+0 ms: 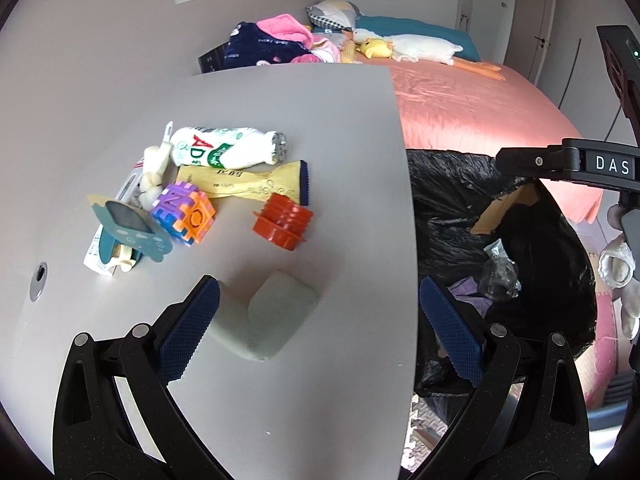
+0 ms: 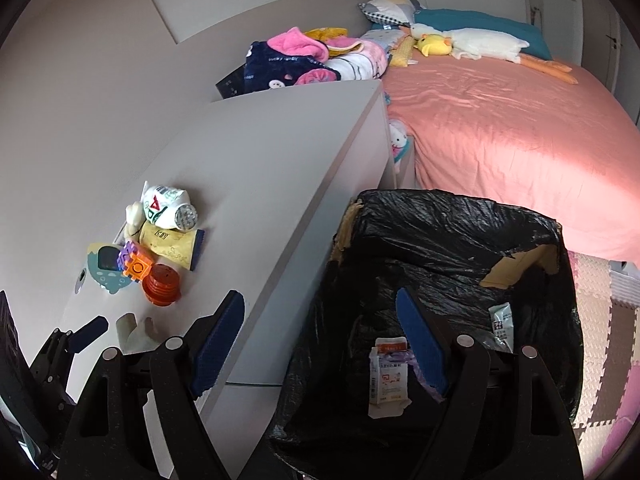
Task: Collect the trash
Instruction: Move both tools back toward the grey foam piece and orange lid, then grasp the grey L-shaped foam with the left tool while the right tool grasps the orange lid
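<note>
Trash sits in a cluster toward the table's [image 1: 280, 120] far left part: a white bottle [image 1: 224, 148], a yellow wrapper [image 1: 248, 186], a red ribbed piece [image 1: 284, 220]. Left gripper [image 1: 320, 332] spread wide and empty, straddling the table's right edge beside a grey foam block [image 1: 264, 320]. Right gripper [image 2: 320, 344] likewise spread and empty over the black-lined bin [image 2: 440, 240] standing against that edge

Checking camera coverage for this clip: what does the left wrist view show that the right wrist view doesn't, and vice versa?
Only the left wrist view shows the clear plastic bottle in the black bin bag and the full pale green L-shaped foam block. Only the right wrist view shows the white printed carton in the bag. Both share the red ribbed plastic cap, white milk bottle and pink bed.
</note>
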A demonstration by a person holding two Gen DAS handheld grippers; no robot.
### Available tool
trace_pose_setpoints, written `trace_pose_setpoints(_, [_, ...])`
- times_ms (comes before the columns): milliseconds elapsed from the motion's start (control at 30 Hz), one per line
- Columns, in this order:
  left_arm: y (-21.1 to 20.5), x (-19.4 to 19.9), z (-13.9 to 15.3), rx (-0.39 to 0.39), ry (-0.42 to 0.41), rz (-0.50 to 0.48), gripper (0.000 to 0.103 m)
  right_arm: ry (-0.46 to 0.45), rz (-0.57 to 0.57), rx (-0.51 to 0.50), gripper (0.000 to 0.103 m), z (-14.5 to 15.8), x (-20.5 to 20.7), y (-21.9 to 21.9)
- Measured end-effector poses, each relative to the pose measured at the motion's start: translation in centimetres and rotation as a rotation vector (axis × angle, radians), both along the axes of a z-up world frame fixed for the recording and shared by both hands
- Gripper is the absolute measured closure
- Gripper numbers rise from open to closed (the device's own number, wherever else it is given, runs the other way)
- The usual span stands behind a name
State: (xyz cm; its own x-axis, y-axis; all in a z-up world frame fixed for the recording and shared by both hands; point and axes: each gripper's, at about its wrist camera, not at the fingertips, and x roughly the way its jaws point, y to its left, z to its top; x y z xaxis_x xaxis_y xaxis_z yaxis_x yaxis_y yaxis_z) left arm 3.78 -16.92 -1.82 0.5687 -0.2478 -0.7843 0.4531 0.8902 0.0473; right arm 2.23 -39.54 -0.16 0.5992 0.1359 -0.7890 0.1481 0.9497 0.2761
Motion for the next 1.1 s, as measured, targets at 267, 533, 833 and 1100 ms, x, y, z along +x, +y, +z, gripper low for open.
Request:
trace_pose_setpoints(267, [2.8, 1.3, -1.5, 0.000, 0.027, 0.044, 0.006, 0.011, 0.061, 0.000, 0.024, -0.3, 1.4, 3.8])
trace_pose_setpoints(533, [3.4, 2.5, -3.2, -0.005, 0.045, 0.052, 0.006, 0.024, 0.116, 0.004, 0.024, -0.6, 2.8, 7.3])
trace_pose_setpoints(833, [5.2, 3.2, -3.2, -0.022, 0.047, 0.085, 0.025, 0.044, 0.182, 0.032, 0.031, -1.2, 4.7, 11.0])
trace_pose_setpoints(1100, [8.4, 3.6, -1.8, -0.008, 0.014, 0.153, 0.025, 0.086, 0.236, 0.070, 0.036, -2.2, 6.4, 14.0])
